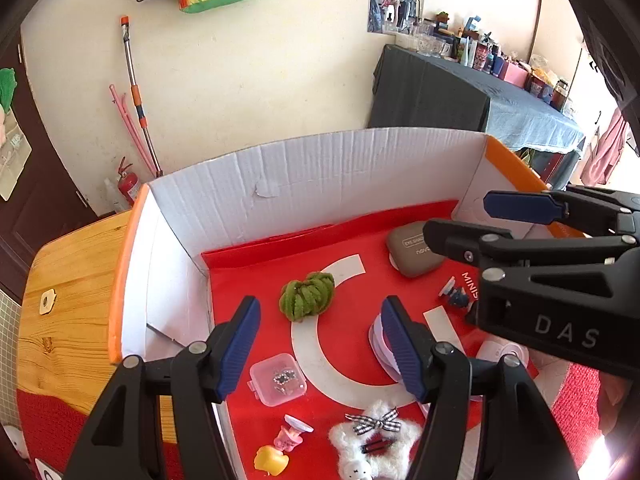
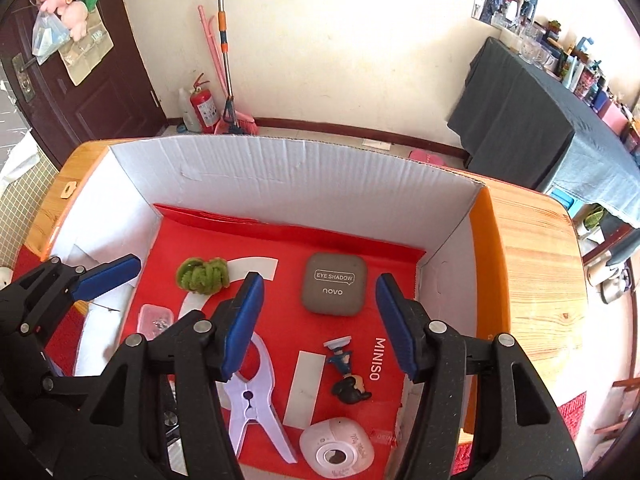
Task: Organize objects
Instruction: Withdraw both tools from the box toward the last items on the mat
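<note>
A wooden tabletop carried a white box lined with red paper, cream walls behind. From the left stood a door, an extinguisher, a broom and a draped side table. Both left tongs and right tongs hung released, empty. Only the left view showed a yellow toy and fluffy clip; only the right showed the whole clothespin and the eyeshadow case lettering. A green scrunchie lay left in the box.

I see a red fire extinguisher on the floor near the dark door, a mop against the wall, and a cloth-covered side table with bottles.
</note>
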The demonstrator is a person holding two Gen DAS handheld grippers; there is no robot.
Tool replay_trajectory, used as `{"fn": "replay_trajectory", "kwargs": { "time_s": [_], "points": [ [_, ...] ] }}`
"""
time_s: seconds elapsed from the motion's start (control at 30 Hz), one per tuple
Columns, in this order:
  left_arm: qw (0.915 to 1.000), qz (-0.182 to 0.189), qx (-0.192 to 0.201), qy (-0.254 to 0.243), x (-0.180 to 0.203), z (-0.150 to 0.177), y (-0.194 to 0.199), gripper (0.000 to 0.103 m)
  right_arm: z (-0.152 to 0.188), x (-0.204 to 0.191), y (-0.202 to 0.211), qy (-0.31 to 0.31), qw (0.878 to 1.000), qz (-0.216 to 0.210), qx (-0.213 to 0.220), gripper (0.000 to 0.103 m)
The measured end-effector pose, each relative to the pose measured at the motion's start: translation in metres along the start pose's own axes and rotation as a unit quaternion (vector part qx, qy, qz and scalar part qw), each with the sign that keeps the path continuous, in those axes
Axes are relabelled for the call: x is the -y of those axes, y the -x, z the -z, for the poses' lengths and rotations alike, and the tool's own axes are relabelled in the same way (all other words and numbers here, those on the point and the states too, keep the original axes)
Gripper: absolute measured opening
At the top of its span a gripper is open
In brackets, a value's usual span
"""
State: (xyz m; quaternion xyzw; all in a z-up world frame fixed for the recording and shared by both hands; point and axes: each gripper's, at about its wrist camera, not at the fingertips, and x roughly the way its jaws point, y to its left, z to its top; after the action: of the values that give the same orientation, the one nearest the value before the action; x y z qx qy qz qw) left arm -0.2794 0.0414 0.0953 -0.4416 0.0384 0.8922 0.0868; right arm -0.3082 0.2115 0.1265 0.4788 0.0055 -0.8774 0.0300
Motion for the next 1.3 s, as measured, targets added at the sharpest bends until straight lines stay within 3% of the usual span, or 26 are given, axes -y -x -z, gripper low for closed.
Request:
{"fn": "replay_trajectory", "kwargs": {
  "time_s": [0.27,0.33,0.87,1.03,1.3],
  "points": [
    [0.9990,0.006,0.043,0.007,-0.004,0.016,0.039,0.074,0.015,-0.014,0.047,0.006,0.999,-0.013,0.051,0.059],
    [0.9985,0.011,0.053,0.007,-0.005,0.024,0.049,0.078,0.020,-0.015,0.060,0.007,0.998,-0.015,0.068,0.063],
    [0.9927,0.014,0.118,0.020,-0.004,0.085,0.103,0.091,0.098,-0.019,0.130,0.004,0.986,-0.025,0.165,0.075],
    [0.9913,0.015,0.128,0.028,-0.005,0.111,0.112,0.096,0.127,-0.019,0.138,-0.004,0.984,-0.037,0.173,0.077],
    [0.9929,0.028,0.110,0.037,-0.002,0.152,0.107,0.099,0.171,-0.017,0.126,-0.015,0.986,-0.037,0.162,0.082]
  ]
}}
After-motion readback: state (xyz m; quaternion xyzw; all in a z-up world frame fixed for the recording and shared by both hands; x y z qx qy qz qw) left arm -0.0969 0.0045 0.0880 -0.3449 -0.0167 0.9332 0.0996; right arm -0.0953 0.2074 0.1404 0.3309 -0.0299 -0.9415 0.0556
